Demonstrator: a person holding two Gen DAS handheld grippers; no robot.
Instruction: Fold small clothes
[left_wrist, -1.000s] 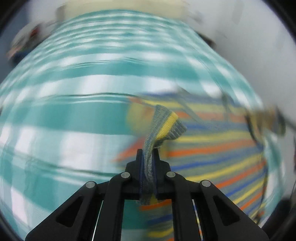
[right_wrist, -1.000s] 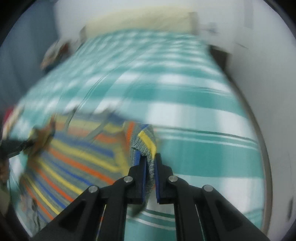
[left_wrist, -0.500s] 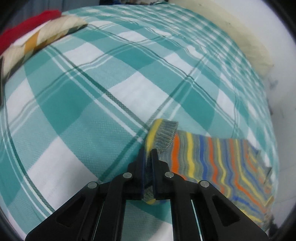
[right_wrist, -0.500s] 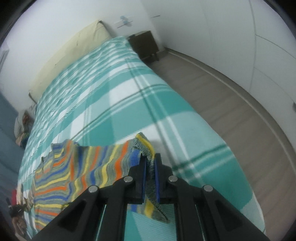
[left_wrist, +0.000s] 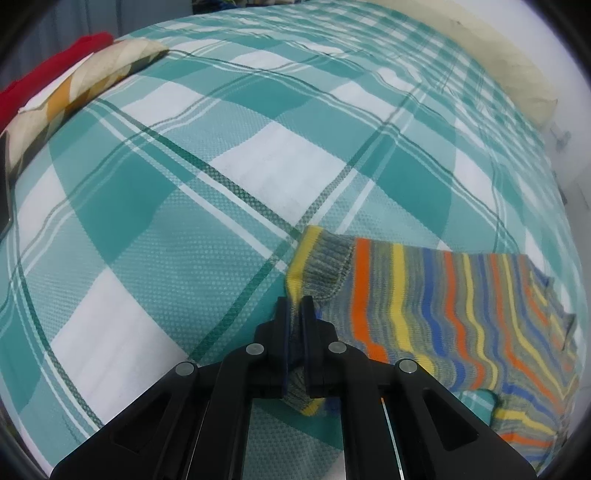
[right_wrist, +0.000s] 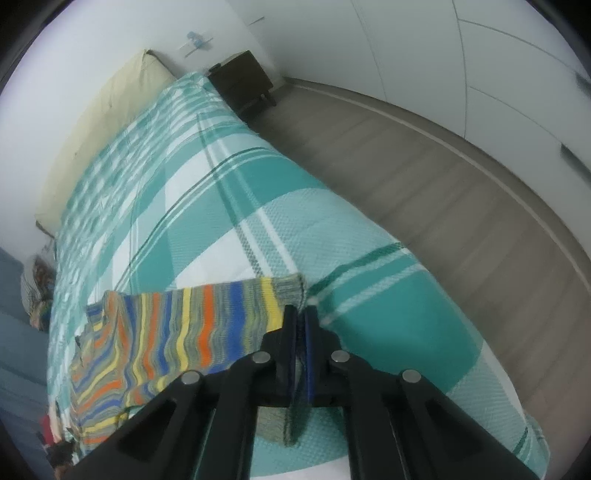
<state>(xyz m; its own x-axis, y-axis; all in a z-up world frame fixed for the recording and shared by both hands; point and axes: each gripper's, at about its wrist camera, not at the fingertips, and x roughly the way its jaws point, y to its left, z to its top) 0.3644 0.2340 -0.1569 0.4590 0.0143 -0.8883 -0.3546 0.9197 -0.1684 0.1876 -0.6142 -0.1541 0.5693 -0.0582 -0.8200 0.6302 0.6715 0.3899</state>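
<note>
Landmark: the bed, covered by a teal-and-white plaid blanket (left_wrist: 229, 236). Left wrist view, working from the left edge: red fabric (left_wrist: 48, 70) bunched at the far left of the bed, and just beside it a cream piece with tan and dark diamond shapes (left_wrist: 77, 96), both lying on the blanket. Centre of the bed is open plaid. Low centre, the left gripper (left_wrist: 296, 314) has its jaws drawn narrow and pinched on a ribbed, yellow-edged corner of the striped knit garment (left_wrist: 443, 306); a short tail of the same knit hangs out below the jaws. From that corner the garment runs rightward, spread flat on the blanket near the bed's near edge, bands of orange, yellow, blue and grey; its far right end is rumpled with a jagged outline. A long cream pillow (left_wrist: 495, 48) sits along the head of the bed, upper right. Right wrist view: the garment (right_wrist: 177, 332) lies left of centre on the blanket (right_wrist: 388, 314), stretched toward the right gripper (right_wrist: 301, 317), whose jaws are narrow and clamped on the opposite ribbed corner; grey-green knit shows through and below the gap. This corner sits close to the bed's side edge. Cream pillow (right_wrist: 103, 110) at the head again, a dark nightstand (right_wrist: 242, 81) just beside the bed's far corner, grey wood floor (right_wrist: 424, 177) right of the bed, white wall panels beyond.
</note>
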